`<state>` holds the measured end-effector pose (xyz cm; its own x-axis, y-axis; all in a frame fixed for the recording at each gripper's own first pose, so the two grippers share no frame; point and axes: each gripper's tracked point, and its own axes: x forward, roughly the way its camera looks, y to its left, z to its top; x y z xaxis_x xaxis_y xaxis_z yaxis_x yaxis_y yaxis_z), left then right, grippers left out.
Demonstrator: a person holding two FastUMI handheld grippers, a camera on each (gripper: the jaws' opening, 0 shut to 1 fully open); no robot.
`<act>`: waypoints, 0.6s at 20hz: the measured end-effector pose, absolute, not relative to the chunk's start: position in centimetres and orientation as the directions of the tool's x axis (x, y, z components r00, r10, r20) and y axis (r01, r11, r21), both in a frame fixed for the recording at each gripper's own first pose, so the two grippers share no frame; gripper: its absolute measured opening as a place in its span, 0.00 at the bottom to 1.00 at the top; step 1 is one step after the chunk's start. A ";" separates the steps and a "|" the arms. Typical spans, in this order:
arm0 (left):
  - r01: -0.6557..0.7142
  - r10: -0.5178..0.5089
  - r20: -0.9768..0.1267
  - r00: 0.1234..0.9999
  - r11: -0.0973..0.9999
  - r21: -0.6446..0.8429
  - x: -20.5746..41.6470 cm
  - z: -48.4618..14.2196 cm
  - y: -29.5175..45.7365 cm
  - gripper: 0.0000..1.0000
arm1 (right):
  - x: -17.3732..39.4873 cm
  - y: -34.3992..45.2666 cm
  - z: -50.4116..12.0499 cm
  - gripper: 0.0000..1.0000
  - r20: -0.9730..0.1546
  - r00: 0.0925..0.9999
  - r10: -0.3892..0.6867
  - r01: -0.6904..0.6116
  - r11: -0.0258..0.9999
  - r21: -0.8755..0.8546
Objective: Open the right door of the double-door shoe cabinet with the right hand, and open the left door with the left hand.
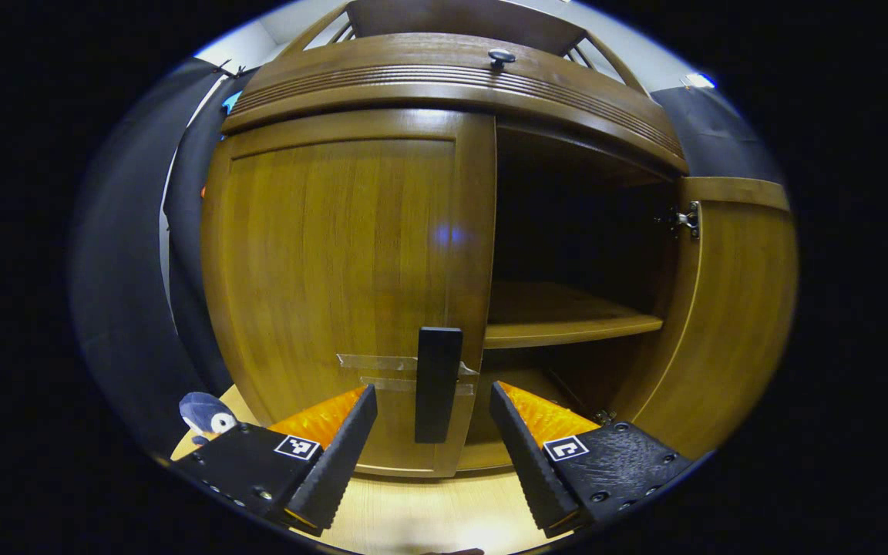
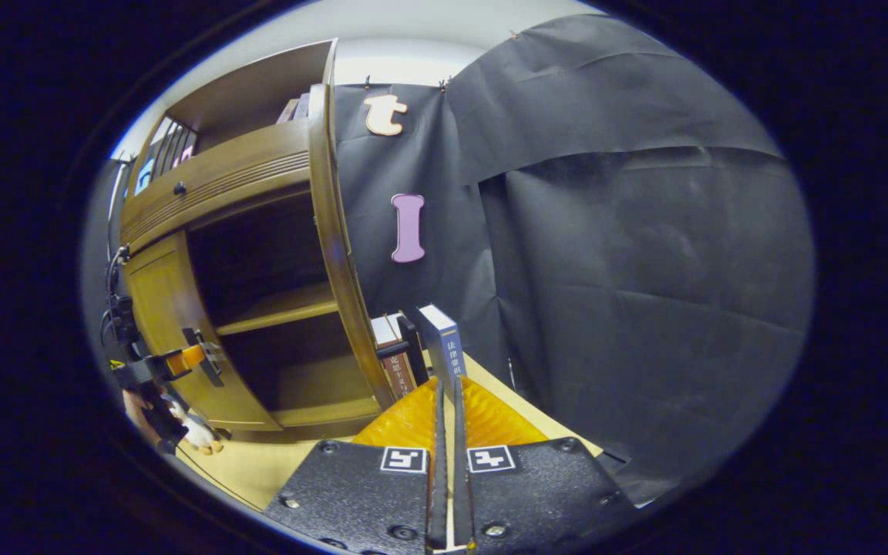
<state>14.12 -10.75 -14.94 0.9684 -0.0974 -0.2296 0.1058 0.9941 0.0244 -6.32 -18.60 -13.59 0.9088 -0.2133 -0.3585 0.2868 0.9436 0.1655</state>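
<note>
L gripper (image 1: 432, 447) spread before left door handle (image 1: 438, 384), R gripper (image 2: 446, 462) clenched empty, right door (image 1: 721, 324) open

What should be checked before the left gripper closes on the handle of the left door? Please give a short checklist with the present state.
1. Right door open: ok.
2. Left door closed: ok, as expected.
3. Left gripper open: ok.
4. Black handle between its fingers: ok in the left gripper view; depth cannot tell.
5. Right gripper away from the left door: ok, it is shut and faces the books.
6. Plush toy clear of the door's swing: cannot tell.
</note>
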 end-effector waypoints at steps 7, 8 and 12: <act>0.097 -0.085 -0.253 0.964 0.995 0.035 17.4 -16.8 -10.4 0.90 | -6.3 -15.8 -13.0 0.13 -0.353 0.918 -0.179 0.263 0.943 0.205; 0.103 -0.093 -0.260 0.961 0.994 0.027 17.7 -17.0 -10.5 0.77 | -6.5 -15.6 -12.9 0.12 -0.353 0.919 -0.176 0.261 0.943 0.208; 0.127 -0.117 -0.254 0.960 0.992 0.022 18.4 -17.5 -10.9 0.75 | -6.9 -14.1 -12.6 0.23 -0.353 0.924 -0.145 0.231 0.949 0.216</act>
<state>18.43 -10.85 -17.47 0.9601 -0.1169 -0.2540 0.1266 0.9917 0.0224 -6.93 -14.06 -12.64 0.9243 -0.1446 -0.3531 0.2308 0.9488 0.2155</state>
